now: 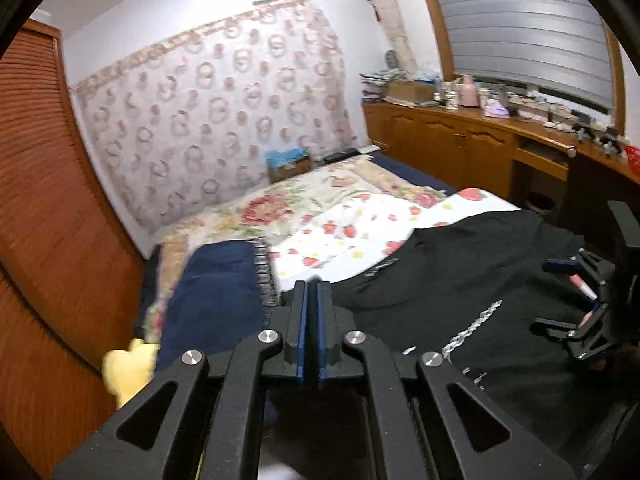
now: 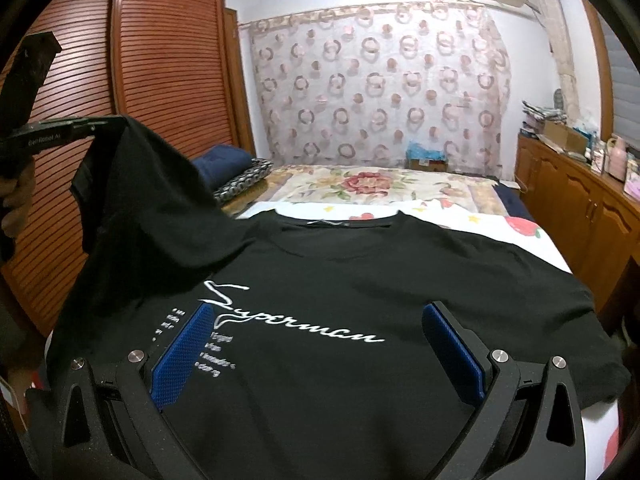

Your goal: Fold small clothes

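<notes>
Your left gripper (image 2: 114, 122) pinches the sleeve edge of the black T-shirt (image 2: 360, 280) and holds it up off the bed (image 2: 536, 240), to the left of the shirt's body, in front of the slatted wardrobe (image 2: 160, 80). In the left wrist view its blue pads (image 1: 304, 320) stand pressed together; the cloth between them shows only from the right wrist view, where the sleeve drapes down from the tips to the shirt's shoulder. Part of your hand (image 2: 16, 200) shows below that gripper.

Your right gripper (image 2: 316, 344) hangs over the shirt's chest with its jaws spread wide, one blue pad on each side of the white script print (image 2: 296, 320); nothing sits between them but the flat cloth beneath.

The T-shirt lies face up on the bed, collar toward the far wall, its right sleeve spread flat. Beyond the collar lie a strawberry-print sheet (image 1: 344, 236) and a floral blanket (image 2: 372, 184). Left of the shirt, folded navy cloth (image 1: 216, 292) rests by the wardrobe. A curtain (image 2: 380, 88) with ring patterns covers the far wall.
</notes>
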`<control>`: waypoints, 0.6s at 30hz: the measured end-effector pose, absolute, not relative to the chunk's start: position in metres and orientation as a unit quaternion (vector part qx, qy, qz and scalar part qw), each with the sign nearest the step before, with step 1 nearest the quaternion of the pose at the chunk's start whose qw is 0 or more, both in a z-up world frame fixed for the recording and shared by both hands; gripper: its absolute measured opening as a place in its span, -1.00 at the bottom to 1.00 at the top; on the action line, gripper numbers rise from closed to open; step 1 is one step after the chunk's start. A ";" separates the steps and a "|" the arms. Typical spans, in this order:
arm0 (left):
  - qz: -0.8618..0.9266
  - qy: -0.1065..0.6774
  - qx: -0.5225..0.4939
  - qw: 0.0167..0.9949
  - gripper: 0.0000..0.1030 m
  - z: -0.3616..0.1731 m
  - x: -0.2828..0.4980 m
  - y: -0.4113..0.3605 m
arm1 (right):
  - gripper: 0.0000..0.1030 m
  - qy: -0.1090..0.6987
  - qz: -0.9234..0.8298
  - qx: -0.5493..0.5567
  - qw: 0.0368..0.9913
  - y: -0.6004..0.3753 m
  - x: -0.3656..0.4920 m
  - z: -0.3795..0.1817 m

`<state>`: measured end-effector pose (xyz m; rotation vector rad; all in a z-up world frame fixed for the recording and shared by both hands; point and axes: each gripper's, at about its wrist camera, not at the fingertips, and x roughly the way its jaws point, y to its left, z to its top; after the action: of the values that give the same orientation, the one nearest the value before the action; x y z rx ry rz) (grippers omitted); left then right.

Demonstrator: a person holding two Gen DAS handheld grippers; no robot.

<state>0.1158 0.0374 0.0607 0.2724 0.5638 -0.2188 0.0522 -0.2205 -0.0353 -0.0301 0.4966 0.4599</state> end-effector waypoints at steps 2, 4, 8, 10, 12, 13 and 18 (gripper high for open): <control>-0.137 0.286 0.122 0.941 -0.55 0.057 0.117 0.028 | 1.00 0.245 0.221 -0.010 0.944 -0.223 0.053 -0.036; -0.156 0.280 0.125 0.939 -0.16 0.054 0.109 0.017 | 1.00 0.247 0.216 -0.007 0.945 -0.225 0.054 -0.037; -0.155 0.278 0.124 0.940 0.00 0.052 0.100 0.015 | 1.00 0.251 0.214 -0.007 0.944 -0.217 0.053 -0.034; -0.144 0.273 0.113 0.944 0.10 0.049 0.094 0.023 | 1.00 0.253 0.220 -0.008 0.942 -0.215 0.057 -0.033; -0.132 0.267 0.102 0.949 0.11 0.046 0.089 0.031 | 0.98 0.254 0.234 -0.006 0.938 -0.212 0.061 -0.030; -0.129 0.265 0.093 0.951 0.11 0.042 0.086 0.037 | 0.92 0.256 0.242 -0.007 0.936 -0.208 0.062 -0.030; -0.097 0.262 0.061 0.958 0.11 0.021 0.071 0.066 | 0.71 0.267 0.288 -0.015 0.920 -0.192 0.087 -0.024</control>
<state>0.0711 0.0656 0.0209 0.1239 0.5319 -0.1969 0.0873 -0.1924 -0.0241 -0.0309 0.5479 0.5919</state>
